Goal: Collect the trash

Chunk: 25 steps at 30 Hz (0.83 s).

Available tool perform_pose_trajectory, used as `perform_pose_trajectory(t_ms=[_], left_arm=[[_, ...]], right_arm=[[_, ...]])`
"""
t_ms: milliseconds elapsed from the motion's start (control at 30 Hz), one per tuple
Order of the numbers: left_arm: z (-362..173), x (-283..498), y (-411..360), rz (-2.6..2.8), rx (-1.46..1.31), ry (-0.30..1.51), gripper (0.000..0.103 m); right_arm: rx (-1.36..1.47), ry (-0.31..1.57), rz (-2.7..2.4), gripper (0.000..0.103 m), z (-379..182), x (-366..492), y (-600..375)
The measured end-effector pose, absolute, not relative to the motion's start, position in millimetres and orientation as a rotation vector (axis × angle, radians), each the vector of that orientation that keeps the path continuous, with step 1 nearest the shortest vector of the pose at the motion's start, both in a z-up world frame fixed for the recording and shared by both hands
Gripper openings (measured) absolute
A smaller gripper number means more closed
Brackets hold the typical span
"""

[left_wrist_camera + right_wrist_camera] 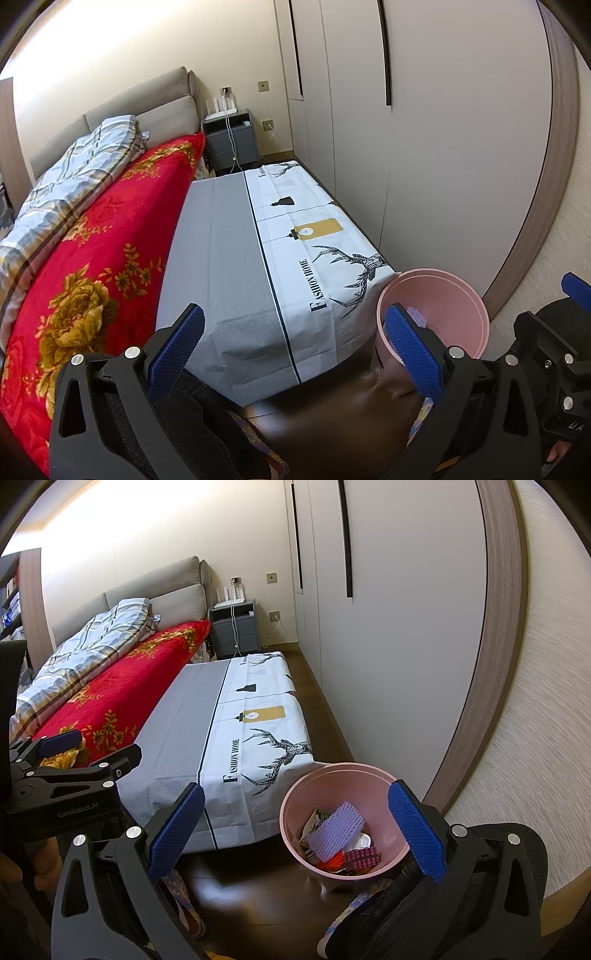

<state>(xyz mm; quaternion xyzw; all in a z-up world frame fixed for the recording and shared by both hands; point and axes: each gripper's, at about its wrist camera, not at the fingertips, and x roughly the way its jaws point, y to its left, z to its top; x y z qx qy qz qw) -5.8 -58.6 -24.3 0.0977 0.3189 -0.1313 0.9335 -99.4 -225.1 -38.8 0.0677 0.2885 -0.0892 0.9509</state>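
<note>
bare floor [258, 882] beside pink bin [384, 775]

cream walls [155, 528], dark wood floor [258, 882], a bed [110, 229] beside a cloth-covered low table [207, 716], pale wardrobe doors [443, 129].

Left gripper [293, 345], lower part of the frame: black skeletal frame with triangular cut-outs, silver round-head screws at the pivots, and two fingers faced with blue diamond-textured pads [176, 349]. Right gripper [295, 827], lower part of the frame: same black frame, silver screws and blue textured pads [415, 830]. At the left edge of the right wrist view the left unit shows from the side, black with pale "GenRobot.AI" lettering, beside part of a hand [22, 864].
</note>
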Motion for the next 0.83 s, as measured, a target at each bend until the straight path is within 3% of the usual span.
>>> perform_pose_trajectory(t_ms=[833], left_arm=[[-25.6, -8.7, -55.1, -0.275, 0.183, 0.655, 0.095]], right_arm=[[0.149, 0.587, -0.189, 0.098, -39.7, -105.2, -231.6]])
